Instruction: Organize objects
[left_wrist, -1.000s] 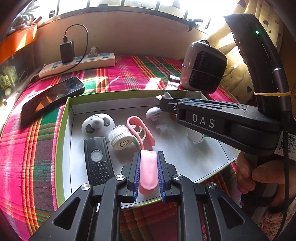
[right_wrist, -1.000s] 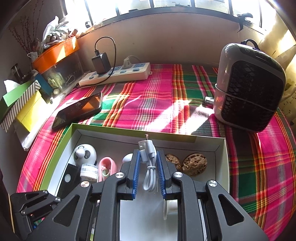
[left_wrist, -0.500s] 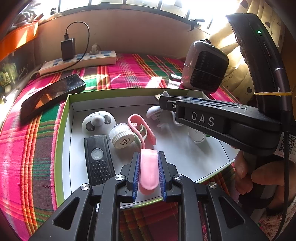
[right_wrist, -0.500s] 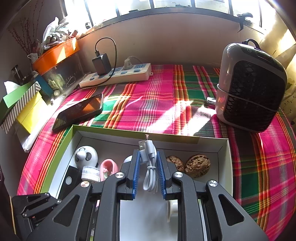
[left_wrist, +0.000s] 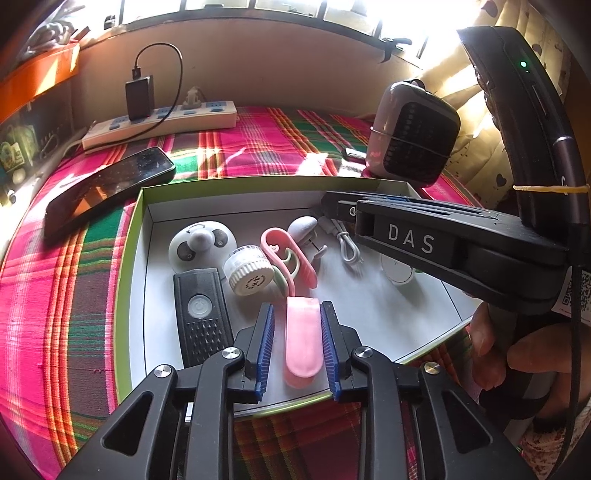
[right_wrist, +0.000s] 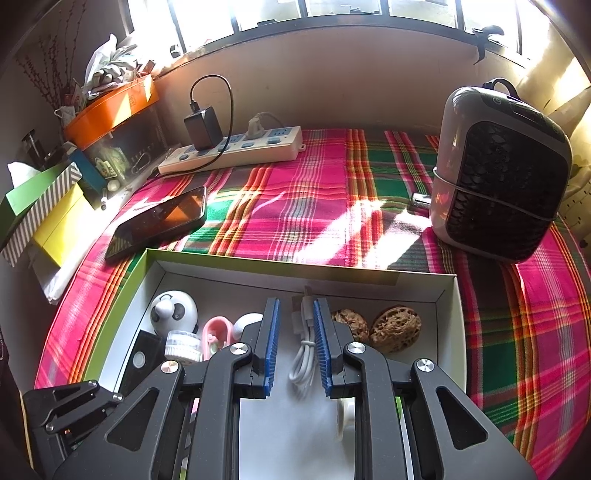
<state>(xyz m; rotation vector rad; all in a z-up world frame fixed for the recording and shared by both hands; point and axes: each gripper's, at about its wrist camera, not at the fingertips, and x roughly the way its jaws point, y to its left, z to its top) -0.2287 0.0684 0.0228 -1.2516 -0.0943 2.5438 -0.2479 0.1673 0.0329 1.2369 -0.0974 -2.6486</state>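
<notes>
On the plaid-covered counter (left_wrist: 258, 147) sits a box (left_wrist: 133, 258). Left gripper (left_wrist: 297, 343) fingers are spreading, freeing the pink clip (left_wrist: 301, 339) between them: delivered. Right gripper (right_wrist: 295, 349) fingers pinch the white cable (right_wrist: 304, 347).

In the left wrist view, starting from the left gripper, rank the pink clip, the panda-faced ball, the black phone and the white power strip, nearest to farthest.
1. Flat pink plastic clip: between the opening jaws of the left gripper, pads clear of it.
2. Round white panda-faced ball: in the box, back left.
3. Black phone: on the plaid cloth outside the box, left.
4. Long white power strip: by the back wall.
</notes>
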